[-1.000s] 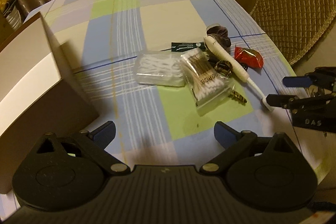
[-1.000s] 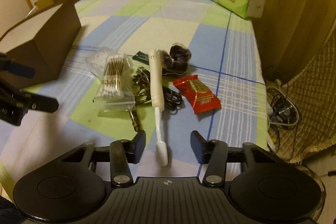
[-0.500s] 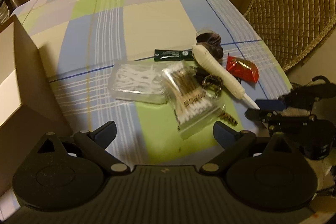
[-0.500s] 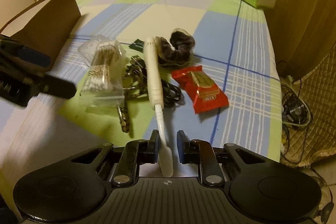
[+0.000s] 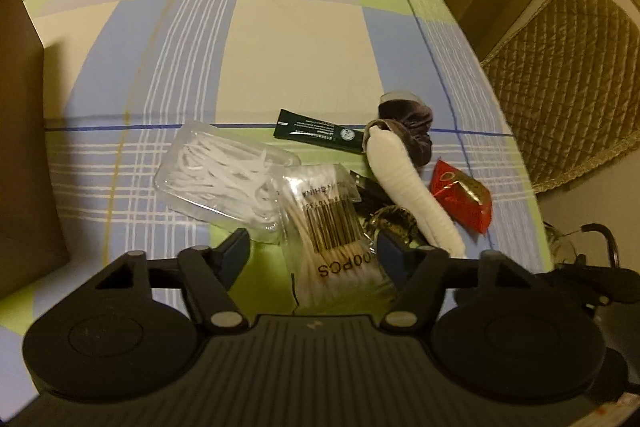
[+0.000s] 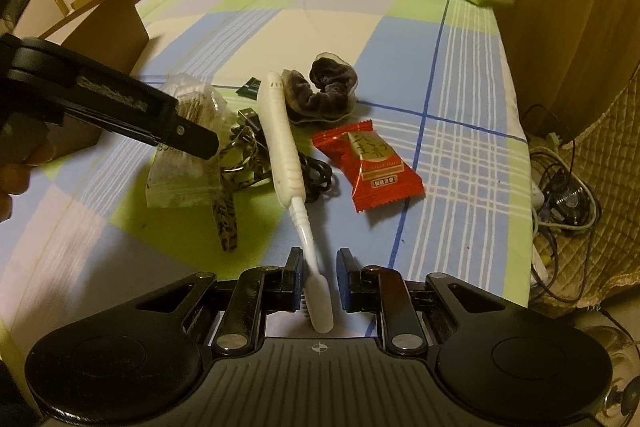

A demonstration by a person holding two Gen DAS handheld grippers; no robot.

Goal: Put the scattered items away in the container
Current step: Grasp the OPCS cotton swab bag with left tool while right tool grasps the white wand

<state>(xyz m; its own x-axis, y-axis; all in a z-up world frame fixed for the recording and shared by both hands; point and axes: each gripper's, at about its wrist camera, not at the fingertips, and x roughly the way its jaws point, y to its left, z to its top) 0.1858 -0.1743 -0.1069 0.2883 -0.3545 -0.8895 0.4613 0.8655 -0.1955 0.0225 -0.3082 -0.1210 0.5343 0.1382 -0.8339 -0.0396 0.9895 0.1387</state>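
left tongs closing astride swab bag, no grip yet | right tongs clamp toothbrush head, ready for box

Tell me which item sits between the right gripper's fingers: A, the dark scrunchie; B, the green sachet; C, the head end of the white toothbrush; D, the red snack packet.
C: in the right wrist view the right gripper has its jaws closed in on the brush end of the white toothbrush.
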